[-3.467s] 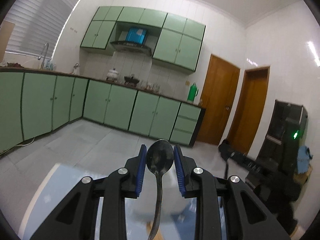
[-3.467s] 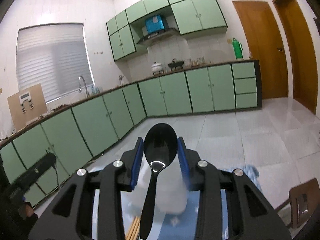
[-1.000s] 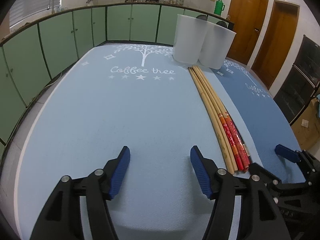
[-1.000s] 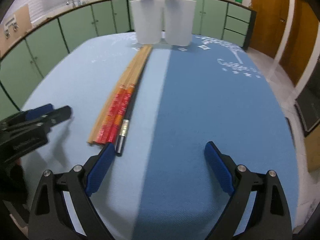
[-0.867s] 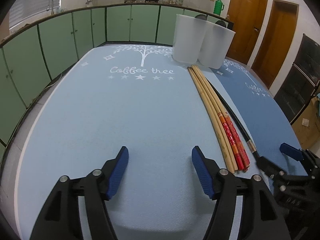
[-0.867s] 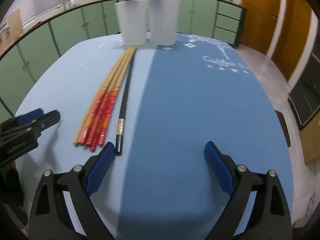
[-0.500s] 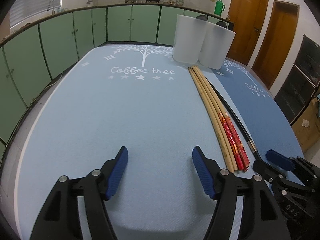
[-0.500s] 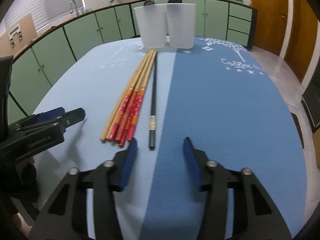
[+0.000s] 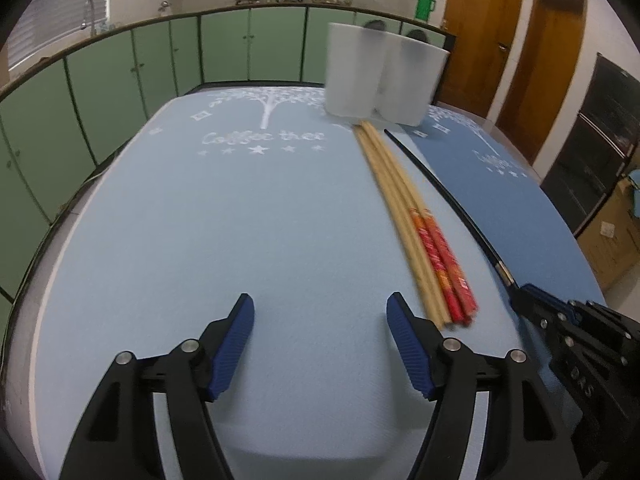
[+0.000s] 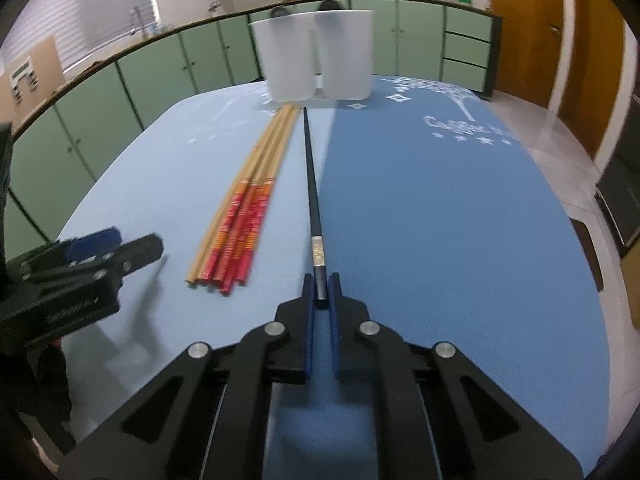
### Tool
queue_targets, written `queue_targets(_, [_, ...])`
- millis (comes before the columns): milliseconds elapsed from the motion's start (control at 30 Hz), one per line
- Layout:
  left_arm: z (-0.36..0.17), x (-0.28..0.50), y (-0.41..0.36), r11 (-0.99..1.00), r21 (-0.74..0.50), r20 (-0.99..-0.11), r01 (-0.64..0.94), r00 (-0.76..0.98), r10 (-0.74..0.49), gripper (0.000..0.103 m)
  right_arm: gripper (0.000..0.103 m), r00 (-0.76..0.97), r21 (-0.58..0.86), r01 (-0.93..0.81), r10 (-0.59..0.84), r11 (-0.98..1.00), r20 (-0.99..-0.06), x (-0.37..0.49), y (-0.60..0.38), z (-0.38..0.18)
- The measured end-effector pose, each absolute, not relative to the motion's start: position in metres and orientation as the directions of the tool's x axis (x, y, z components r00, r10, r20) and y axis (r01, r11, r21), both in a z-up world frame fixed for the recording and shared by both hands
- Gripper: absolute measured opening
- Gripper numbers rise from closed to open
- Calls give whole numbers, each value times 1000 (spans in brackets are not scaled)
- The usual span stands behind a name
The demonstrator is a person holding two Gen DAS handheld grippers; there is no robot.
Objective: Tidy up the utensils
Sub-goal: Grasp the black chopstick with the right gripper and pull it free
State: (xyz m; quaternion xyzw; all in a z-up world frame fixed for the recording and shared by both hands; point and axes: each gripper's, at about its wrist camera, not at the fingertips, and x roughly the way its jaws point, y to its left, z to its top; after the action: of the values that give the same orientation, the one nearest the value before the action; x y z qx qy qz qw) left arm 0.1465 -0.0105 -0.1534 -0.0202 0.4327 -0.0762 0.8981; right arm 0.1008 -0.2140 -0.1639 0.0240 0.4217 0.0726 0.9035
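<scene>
Several wooden chopsticks with red ends [image 10: 244, 204] lie in a bundle on the blue table mat [image 10: 440, 208], also seen in the left wrist view [image 9: 412, 216]. A black chopstick [image 10: 311, 184] lies just right of them. My right gripper [image 10: 321, 286] is shut on the black chopstick's near end. My left gripper [image 9: 320, 312] is open and empty, low over the mat left of the bundle's red ends. Two white translucent cups [image 10: 316, 56] stand side by side at the far end of the chopsticks, with dark utensil tips showing above their rims.
The table's near and side edges curve round the mat [image 9: 160, 240]. Green kitchen cabinets [image 9: 132, 72] run along the back. Wooden doors [image 9: 516, 32] stand at the right. My left gripper shows at the left in the right wrist view [image 10: 100, 252].
The right gripper has moved in over the black chopstick's near end and closed on it. The left gripper has stayed open and barely moved. Earlier both grippers held spoons.
</scene>
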Motion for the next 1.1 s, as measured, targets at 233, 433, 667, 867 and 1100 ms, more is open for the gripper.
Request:
queue_targets(233, [-149,129,-28,979,-109,-759,172,621,-194,68,6,644,120,-51,124,991,-754,96,-238,-165])
queue_targets(433, [-154,129,-41,980,-60,-775,191,610,-166,69,6,646,127,-55,132,990,-752,96,-241,-165])
queue_targets(667, [-157,134,-31,994,-32,-776,107,623,-92,70,6,649,132,-62,141,989,-748,95,-244,-166])
queue_targets(867, [-155,133,-14,998,-31,-774,52,630,-56,69,8,648,164,-84,179,983,-741,94,-247,-166])
queue_targets(1100, [-154,128,-12,995,-70,-768,64,633,-95,69,23,639,152,-136,204,979,-741,86,-243,-163])
